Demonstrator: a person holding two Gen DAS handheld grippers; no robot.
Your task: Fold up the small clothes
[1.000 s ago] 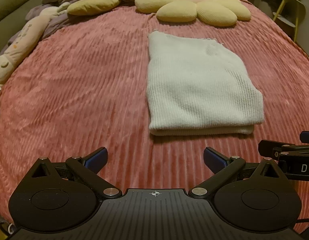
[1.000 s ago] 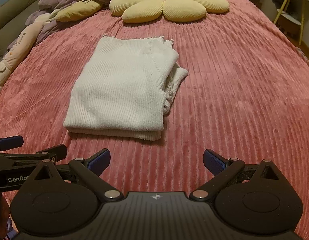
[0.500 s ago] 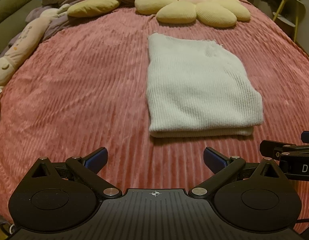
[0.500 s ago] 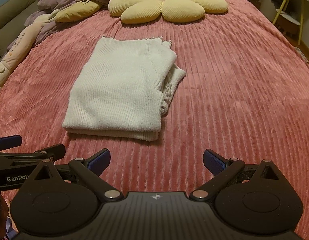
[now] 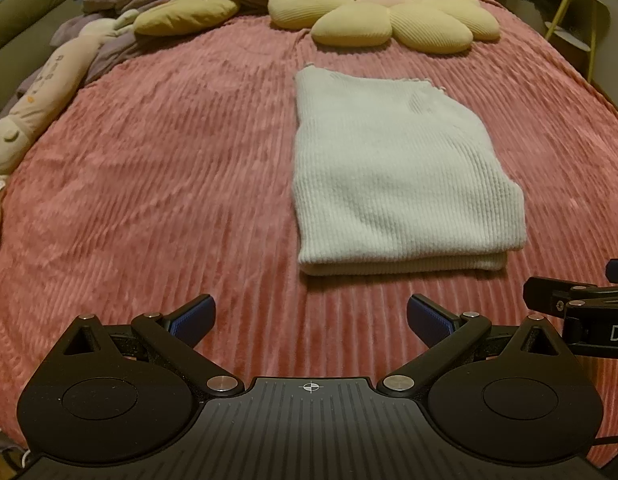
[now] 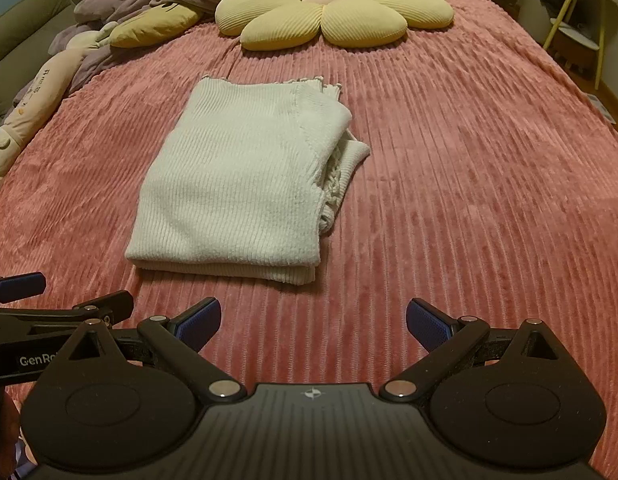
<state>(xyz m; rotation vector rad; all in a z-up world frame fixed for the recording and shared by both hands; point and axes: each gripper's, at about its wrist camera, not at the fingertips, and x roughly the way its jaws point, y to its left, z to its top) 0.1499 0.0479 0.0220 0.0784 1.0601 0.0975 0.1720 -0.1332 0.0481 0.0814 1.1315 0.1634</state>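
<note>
Folded white knit garment [image 5: 393,176] lies mid-bed, both grippers held off it.

Left gripper [image 5: 309,316] and right gripper [image 6: 313,320] have fingers spread wide, empty, over bare pink bedspread [image 6: 489,184] toward the bed's near edge; flower cushion [image 6: 329,4] sits by the far edge.

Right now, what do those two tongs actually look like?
Both tongs, left and right, are matte black, with round discs, silver rivets, a ribbed plate bearing a crosshair mark, and blue ridged fingertips. White lettering marks their sides.
</note>
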